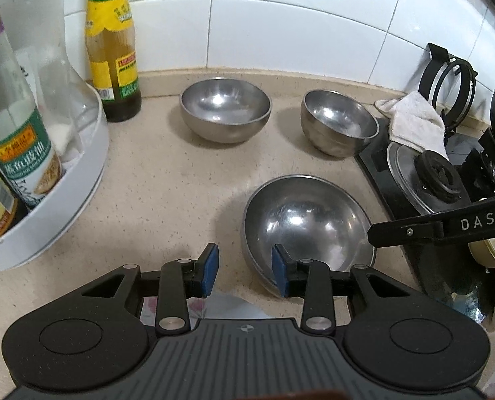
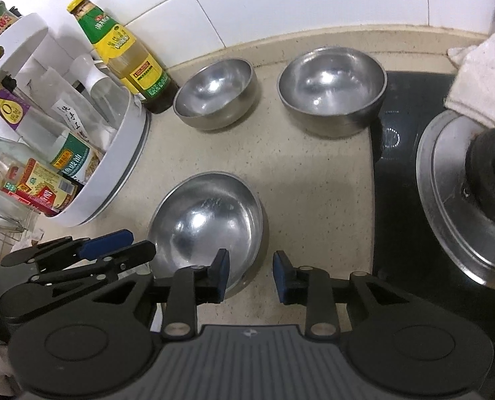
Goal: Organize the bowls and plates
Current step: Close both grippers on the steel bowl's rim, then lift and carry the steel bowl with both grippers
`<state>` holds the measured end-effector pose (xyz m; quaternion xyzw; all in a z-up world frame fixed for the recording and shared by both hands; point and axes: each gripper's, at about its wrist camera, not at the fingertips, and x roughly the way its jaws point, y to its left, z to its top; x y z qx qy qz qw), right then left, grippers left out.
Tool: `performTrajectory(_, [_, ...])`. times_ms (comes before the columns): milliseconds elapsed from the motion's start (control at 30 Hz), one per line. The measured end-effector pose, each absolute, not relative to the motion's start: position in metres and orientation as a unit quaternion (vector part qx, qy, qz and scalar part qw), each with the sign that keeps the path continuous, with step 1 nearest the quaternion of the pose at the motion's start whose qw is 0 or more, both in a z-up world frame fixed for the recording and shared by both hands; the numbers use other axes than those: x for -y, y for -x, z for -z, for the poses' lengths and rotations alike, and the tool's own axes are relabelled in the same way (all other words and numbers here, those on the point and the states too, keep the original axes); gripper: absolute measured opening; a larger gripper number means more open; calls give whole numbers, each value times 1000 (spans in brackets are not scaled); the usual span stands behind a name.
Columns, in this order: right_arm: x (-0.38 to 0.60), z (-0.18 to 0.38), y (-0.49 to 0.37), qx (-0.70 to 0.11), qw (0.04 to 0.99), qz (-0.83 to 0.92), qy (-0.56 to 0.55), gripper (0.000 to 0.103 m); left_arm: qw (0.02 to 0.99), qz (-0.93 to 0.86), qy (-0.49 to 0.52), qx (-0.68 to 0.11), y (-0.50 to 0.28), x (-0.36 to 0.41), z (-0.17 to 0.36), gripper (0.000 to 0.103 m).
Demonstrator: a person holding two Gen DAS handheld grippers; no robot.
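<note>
3 steel bowls sit on the beige countertop (image 1: 167,180): the small bowl (image 1: 225,109) and the deep bowl (image 1: 338,122) stand side by side near the back edge under the tiled wall, and the wide bowl (image 1: 305,225) lies nearer the front, well apart from both.

The left wrist view shows the left gripper (image 1: 246,275) released, its jaws spread, the right pad overlapping the wide bowl's near rim and the left pad over bare counter; whether the pad touches the rim is hard to judge. An arm of the other gripper, marked DAS, reaches in from the right beside that bowl.

Only the right wrist view shows the right gripper (image 2: 251,276), also released, with its left pad over the wide bowl's near right rim and its right pad over the counter. It also shows the left gripper's blue pad and black fingers at the bowl's left.

A sauce bottle (image 1: 112,45) stands at the back left beside a white turntable rack (image 2: 127,153) of condiments. A white cloth (image 2: 480,80) lies on the black hob (image 2: 394,173) at the right edge, by the burner (image 2: 494,183).
</note>
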<state>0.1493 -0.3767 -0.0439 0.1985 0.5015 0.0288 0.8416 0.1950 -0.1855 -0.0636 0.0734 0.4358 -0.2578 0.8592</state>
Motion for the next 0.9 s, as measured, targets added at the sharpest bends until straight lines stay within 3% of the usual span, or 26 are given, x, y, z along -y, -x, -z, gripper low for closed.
performTrajectory(200, [374, 37, -153, -498, 847, -37, -186, 28, 866, 253, -87, -422, -195, 191, 54, 50])
performTrajectory(367, [372, 30, -161, -492, 853, -47, -170, 28, 875, 244, -101, -406, -201, 198, 47, 65])
performTrajectory(700, [382, 10, -213, -468, 870, -52, -144, 30, 891, 210, -128, -382, -238, 220, 43, 77])
performTrajectory(733, [382, 7, -221, -467, 872, -54, -137, 30, 892, 205, -129, -381, -244, 223, 44, 82])
performTrajectory(767, [382, 5, -228, -465, 874, -56, -130, 31, 894, 198, -130, -380, -251, 224, 45, 87])
performTrajectory(833, [384, 1, -250, -461, 879, -63, -105, 39, 897, 184, -124, -382, -265, 226, 48, 87])
performTrajectory(900, [388, 0, -276, -457, 883, -63, -85, 40, 896, 180, -110, -391, -281, 227, 51, 87])
